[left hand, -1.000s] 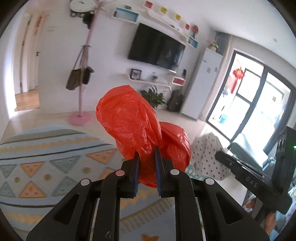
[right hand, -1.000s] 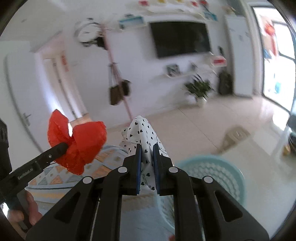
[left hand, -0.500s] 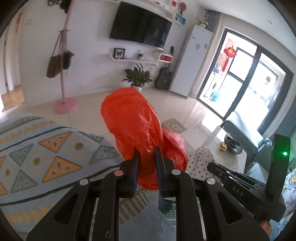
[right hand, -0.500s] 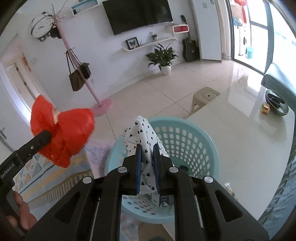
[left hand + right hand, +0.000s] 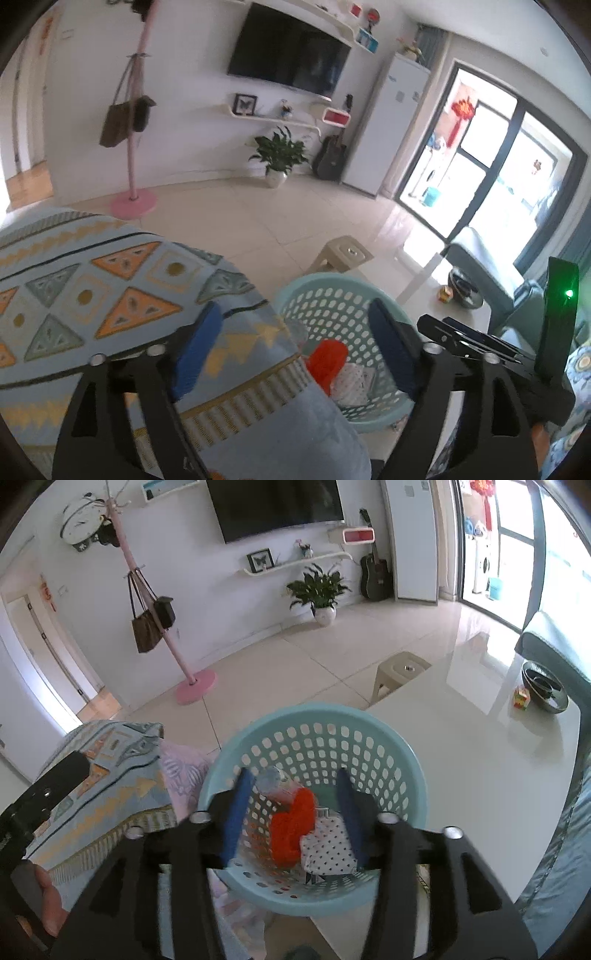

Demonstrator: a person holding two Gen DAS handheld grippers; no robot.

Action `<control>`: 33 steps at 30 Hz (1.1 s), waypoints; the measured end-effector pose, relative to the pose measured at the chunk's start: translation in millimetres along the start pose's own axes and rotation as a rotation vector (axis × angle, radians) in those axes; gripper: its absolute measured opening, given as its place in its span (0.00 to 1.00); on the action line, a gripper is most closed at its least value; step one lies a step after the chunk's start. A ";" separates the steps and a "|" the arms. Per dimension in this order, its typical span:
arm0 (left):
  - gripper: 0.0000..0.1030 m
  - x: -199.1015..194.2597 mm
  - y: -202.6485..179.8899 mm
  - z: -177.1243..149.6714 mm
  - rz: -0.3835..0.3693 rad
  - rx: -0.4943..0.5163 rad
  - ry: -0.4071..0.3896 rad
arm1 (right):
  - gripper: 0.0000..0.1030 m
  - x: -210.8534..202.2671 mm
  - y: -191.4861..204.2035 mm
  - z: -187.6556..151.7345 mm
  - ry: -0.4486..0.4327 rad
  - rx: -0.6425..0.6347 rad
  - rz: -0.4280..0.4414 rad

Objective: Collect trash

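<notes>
Left gripper (image 5: 291,343) first: its blue-padded fingers (image 5: 195,347) are spreading wide, still opening, and nothing sits between them. Past the left finger runs a patterned blanket (image 5: 110,280); just beyond the fingertips, toward the right finger, stands the light-blue basket (image 5: 325,291), and the red plastic bag (image 5: 327,360) lies down inside it, clear of both pads. Further right, the other gripper's black body shows, with a green light on it.

Over to the right gripper (image 5: 293,812): fingers (image 5: 236,808) partway apart and opening, pads touching nothing. Directly below and ahead of them, the same basket (image 5: 314,716) sits on the glossy white desk (image 5: 480,768). Between the fingertips, in the basket's bottom, the red bag (image 5: 291,830) rests against the white heart-print wrapper (image 5: 328,845), which lies toward the right finger.
</notes>
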State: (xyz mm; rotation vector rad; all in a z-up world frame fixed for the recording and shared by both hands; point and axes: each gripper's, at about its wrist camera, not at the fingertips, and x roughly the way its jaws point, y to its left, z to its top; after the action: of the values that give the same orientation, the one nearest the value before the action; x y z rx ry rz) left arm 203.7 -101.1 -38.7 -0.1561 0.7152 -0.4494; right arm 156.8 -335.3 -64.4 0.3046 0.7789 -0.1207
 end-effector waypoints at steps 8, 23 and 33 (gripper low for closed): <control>0.85 -70.4 18.0 -10.4 0.047 -0.060 -0.125 | 0.52 -51.9 41.0 -0.9 -0.086 -0.079 0.100; 0.86 -146.6 33.0 -64.6 0.325 -0.027 -0.329 | 0.52 -130.7 98.2 -51.8 -0.405 -0.211 0.108; 0.87 -151.4 34.4 -88.7 0.386 0.031 -0.387 | 0.52 -130.9 97.9 -81.4 -0.436 -0.203 0.063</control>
State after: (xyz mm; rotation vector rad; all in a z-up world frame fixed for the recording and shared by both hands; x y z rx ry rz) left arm 56.0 -1.3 -24.6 -0.0698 0.3437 -0.0548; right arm 30.9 -217.4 -4.4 0.1020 0.3445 -0.0449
